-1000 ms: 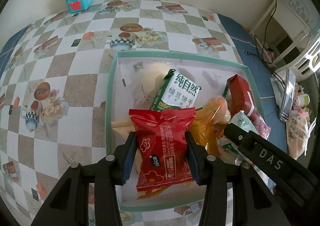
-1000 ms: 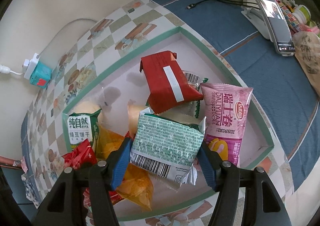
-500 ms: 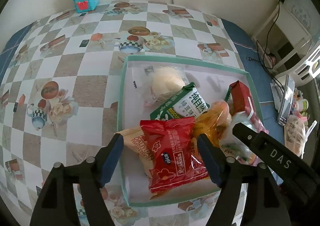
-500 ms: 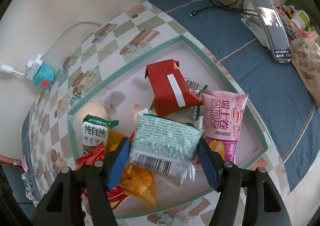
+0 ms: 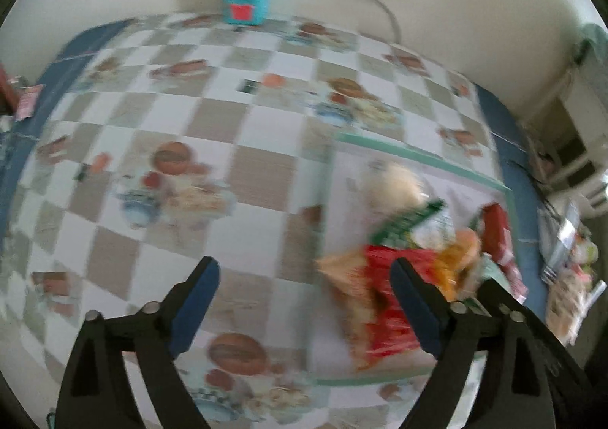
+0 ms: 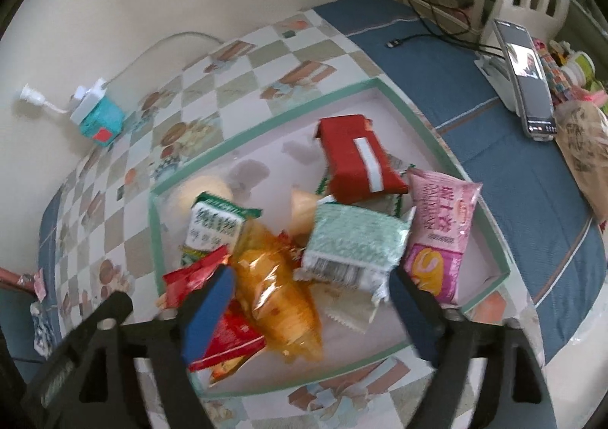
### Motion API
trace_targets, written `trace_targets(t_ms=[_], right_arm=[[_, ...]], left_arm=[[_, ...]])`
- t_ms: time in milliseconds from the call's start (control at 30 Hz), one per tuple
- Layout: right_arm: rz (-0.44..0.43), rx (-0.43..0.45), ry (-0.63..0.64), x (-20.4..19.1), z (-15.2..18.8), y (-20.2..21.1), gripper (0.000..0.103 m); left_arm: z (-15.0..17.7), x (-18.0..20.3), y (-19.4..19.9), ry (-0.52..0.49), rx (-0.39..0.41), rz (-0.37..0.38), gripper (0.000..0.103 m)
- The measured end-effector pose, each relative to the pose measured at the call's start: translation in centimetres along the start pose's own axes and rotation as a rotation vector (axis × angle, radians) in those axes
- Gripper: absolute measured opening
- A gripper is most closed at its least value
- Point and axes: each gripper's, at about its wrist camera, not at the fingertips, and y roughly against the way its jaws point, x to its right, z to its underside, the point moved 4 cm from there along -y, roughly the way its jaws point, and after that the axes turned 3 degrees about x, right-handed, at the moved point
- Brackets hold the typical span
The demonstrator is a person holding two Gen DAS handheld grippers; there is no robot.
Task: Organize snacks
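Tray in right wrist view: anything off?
Nothing spilled or damaged. Snacks lie heaped crookedly in the tray: the red packet leans on others, and the green-white packet overlaps the pink one.

L gripper (image 5: 304, 286): I see jaws spread wide, nothing btwn them, blue pads facing in.
R gripper (image 6: 309, 292): jaws wide apart too, holding nothing, tilted down.
L arm: view blurred, can't tell pose.
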Motion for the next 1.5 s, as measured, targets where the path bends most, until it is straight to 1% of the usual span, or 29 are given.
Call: trace_targets(t_ms=[33,167,300,433,733,933,1067,1267,1500], right_arm=[[-0.001,0.008,0.010,-0.3,0.3,0.2,0.103],[0.009,0.032,0.053,-1.3,1.1,1.0,0.103],[0.023,0.057,0.108,-2.3,2.2,1.8,0.103],[0.025,0.070,0.140,-2.9,3.4,2.5,0.103],[0.030,0.078,0.220,-3.9,6.6,3.9,0.103],[0.043,0.093,0.239,-3.8,7.7,4.7,0.103],[0.045,0.108,0.232,-3.7,7.9,5.3,0.103],[0.042,0.131,0.201,-3.2,7.8,6.1,0.103],[0.041,0.135,0.213,-3.4,7.8,6.2,0.103]], left_arm=[[-0.1,-0.5,0.2,0.003,0.010,-0.024,0.100],[0.2,-2.4,0.6,0.015,0.014,-0.083,0.100],[1.2,-3.8,0.9,0.018,-0.017,-0.105,0.100],[2.4,-5.0,1.4,0.008,-0.027,-0.136,0.100],[4.3,-6.3,3.2,-0.014,-0.020,-0.149,0.100],[5.4,-6.6,4.2,-0.046,-0.011,-0.155,0.100],[5.8,-7.0,4.7,-0.048,-0.003,-0.181,0.100],[6.1,-7.5,5.5,-0.060,0.013,-0.187,0.100],[6.0,-7.9,5.5,-0.055,0.007,-0.200,0.100]])
